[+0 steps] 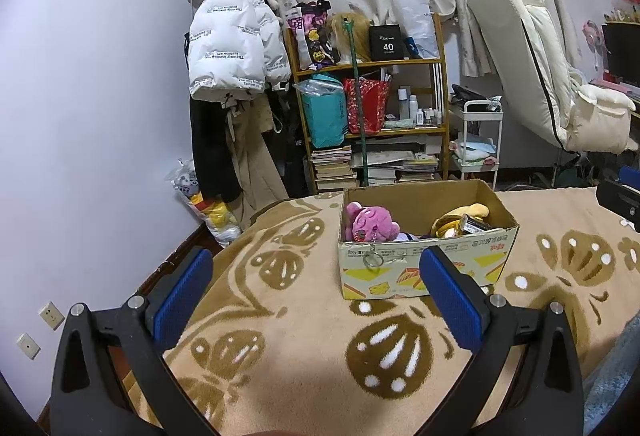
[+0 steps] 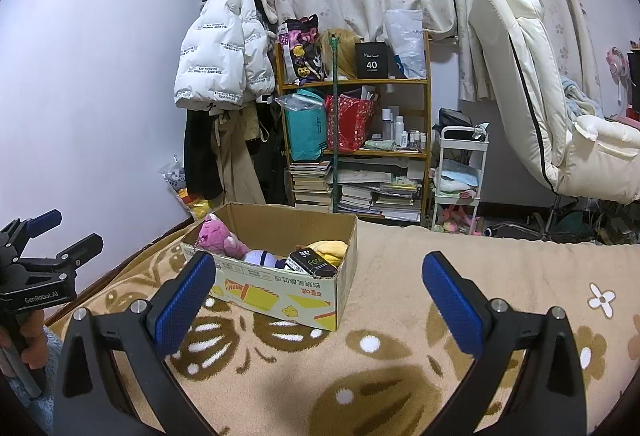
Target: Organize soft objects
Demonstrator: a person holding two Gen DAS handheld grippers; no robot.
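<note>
An open cardboard box (image 1: 424,268) (image 2: 280,288) stands on the beige patterned blanket (image 1: 304,348) (image 2: 392,276). Inside it lie a pink plush (image 1: 368,222) (image 2: 220,238), a yellow plush (image 1: 464,216) (image 2: 330,248), a white-and-blue soft item (image 2: 260,258) and a black packet (image 2: 310,260). A key ring (image 1: 374,260) hangs over the box's front wall. My left gripper (image 1: 316,284) is open and empty, just short of the box. My right gripper (image 2: 320,288) is open and empty, with the box behind its left finger. The left gripper also shows in the right wrist view (image 2: 56,232).
A wooden shelf (image 1: 372,104) (image 2: 356,116) with bags, bottles and stacked books stands behind the bed. A white jacket (image 1: 232,36) hangs on the wall. A white cart (image 1: 478,140) and a cream recliner (image 1: 552,84) stand at right. A plush bag (image 1: 208,204) lies on the floor.
</note>
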